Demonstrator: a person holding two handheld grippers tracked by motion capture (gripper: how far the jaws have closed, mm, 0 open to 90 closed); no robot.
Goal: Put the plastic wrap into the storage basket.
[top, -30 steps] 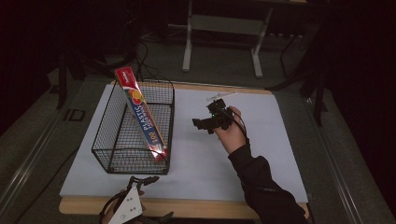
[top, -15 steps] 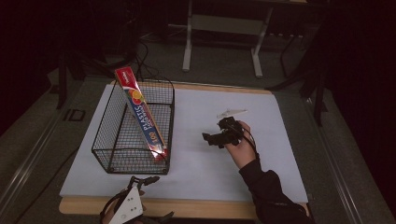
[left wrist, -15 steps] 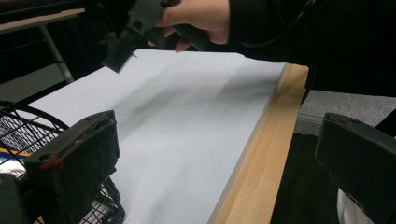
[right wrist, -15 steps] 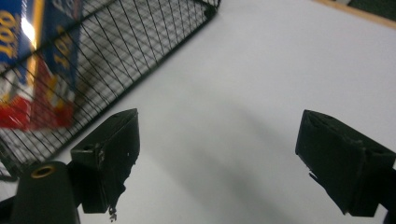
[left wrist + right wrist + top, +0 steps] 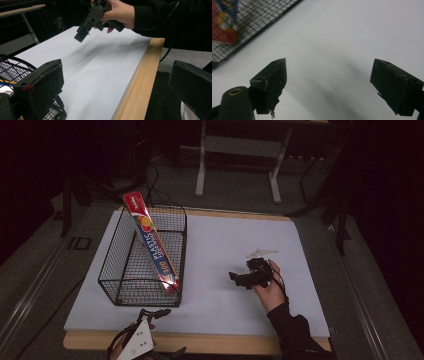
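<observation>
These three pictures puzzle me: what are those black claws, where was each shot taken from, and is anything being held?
No robot here: a person holds a hand-operated gripper in each hand. The high view looks down on a white-topped table. On it stands a wire basket with a long red box of plastic wrap leaning inside. The right gripper hovers over bare table; the left gripper waits at the near edge. The other two pictures come from cameras riding on the grippers, looking along their black jaws. Both pairs of jaws stand open with nothing between them.
</observation>
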